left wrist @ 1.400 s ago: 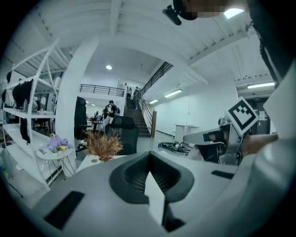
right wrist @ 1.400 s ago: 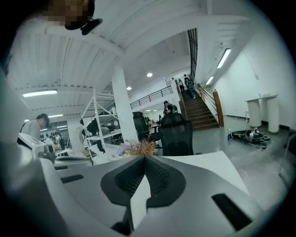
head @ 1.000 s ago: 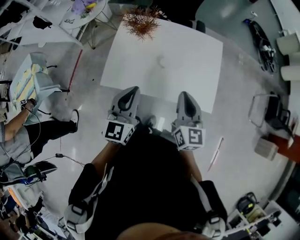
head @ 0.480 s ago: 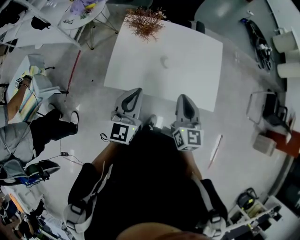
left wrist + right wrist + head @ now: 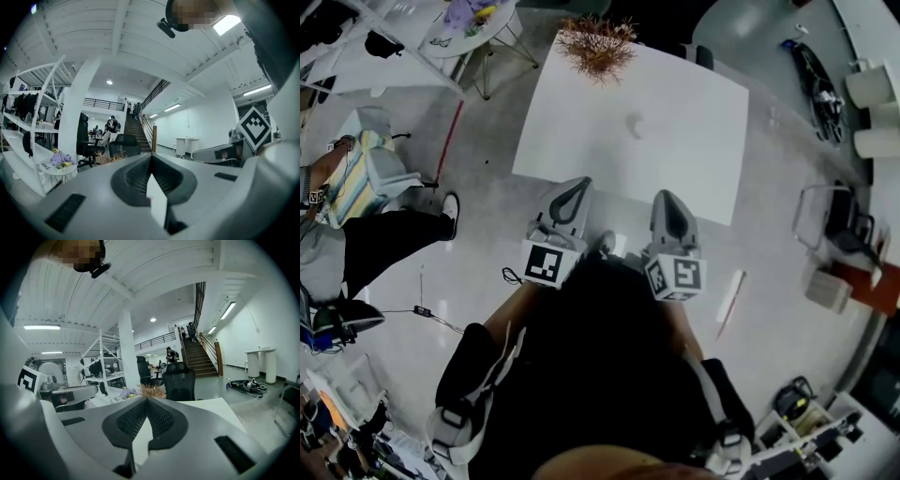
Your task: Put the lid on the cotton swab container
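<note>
A small pale object (image 5: 632, 123) lies alone on the white table (image 5: 684, 150); it is too small to tell whether it is the container or the lid. My left gripper (image 5: 578, 182) and right gripper (image 5: 667, 195) are held side by side, level, with their tips at the table's near edge, well short of that object. In the left gripper view the left gripper (image 5: 151, 156) has its jaws together with nothing between them. In the right gripper view the right gripper (image 5: 146, 398) is also shut and empty, facing the table (image 5: 211, 405).
A dried brown plant (image 5: 598, 42) stands at the table's far edge, with a black office chair (image 5: 694, 52) behind it. A person in black trousers (image 5: 384, 246) sits at the left. A white strip (image 5: 731, 305) lies on the floor at the right, near a wire-frame chair (image 5: 830, 220).
Both grippers have edged a little towards the table, still shut. The person at the left has shifted their legs.
</note>
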Demonstrator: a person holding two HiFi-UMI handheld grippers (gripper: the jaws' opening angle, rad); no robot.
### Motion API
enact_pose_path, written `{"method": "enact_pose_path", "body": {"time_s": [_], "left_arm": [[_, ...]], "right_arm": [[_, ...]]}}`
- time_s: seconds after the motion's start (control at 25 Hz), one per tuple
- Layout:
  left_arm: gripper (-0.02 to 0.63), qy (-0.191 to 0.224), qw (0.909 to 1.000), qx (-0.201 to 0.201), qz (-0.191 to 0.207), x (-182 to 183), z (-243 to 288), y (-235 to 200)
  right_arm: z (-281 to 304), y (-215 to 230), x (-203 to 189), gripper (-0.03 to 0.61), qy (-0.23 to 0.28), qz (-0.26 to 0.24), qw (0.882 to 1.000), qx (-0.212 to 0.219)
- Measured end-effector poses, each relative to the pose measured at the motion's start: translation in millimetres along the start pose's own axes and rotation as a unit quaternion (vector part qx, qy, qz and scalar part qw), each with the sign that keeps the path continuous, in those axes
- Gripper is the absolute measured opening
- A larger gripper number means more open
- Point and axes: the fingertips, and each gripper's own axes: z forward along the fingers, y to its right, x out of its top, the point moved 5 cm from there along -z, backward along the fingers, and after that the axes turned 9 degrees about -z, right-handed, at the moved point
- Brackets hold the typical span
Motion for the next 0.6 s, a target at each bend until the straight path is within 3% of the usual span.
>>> {"method": "enact_pose_path", "body": {"time_s": [0.6], "left_arm": [[0.005,0.001,0.9999,-0.007,-0.009,-2.4,-0.3,-0.2]], "right_arm": [[-5.6,-5.3,-3.1,0.006,-0.003,-0.003,1.0,-0.003]]}}
